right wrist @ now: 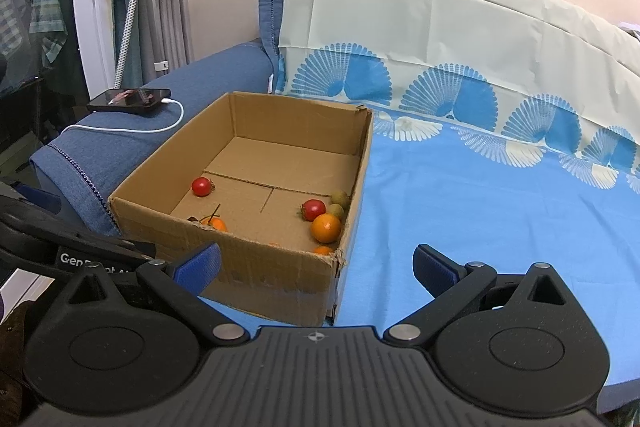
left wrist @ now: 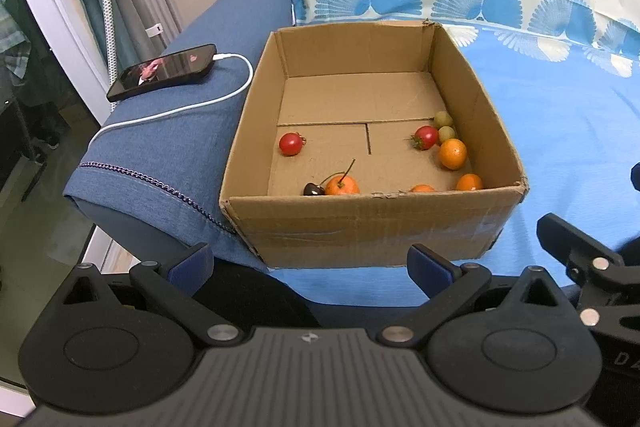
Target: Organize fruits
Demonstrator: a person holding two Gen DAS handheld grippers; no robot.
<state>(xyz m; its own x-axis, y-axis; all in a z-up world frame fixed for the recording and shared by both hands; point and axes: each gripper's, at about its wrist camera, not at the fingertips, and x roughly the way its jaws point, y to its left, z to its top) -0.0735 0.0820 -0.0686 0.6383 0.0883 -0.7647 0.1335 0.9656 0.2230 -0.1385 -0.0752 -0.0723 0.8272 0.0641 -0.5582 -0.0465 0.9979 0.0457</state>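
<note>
Fruits [left wrist: 452, 153] (two oranges half-hidden behind the near wall) lie in the cardboard box [left wrist: 372, 223]; left gripper [left wrist: 310, 265] and right gripper [right wrist: 316, 269] both gape, holding nothing.

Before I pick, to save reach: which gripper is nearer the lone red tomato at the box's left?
Left, probably. The left gripper sits open squarely before the cardboard box, facing the tomato. The right gripper, also open, sits off the box's right corner.
</note>
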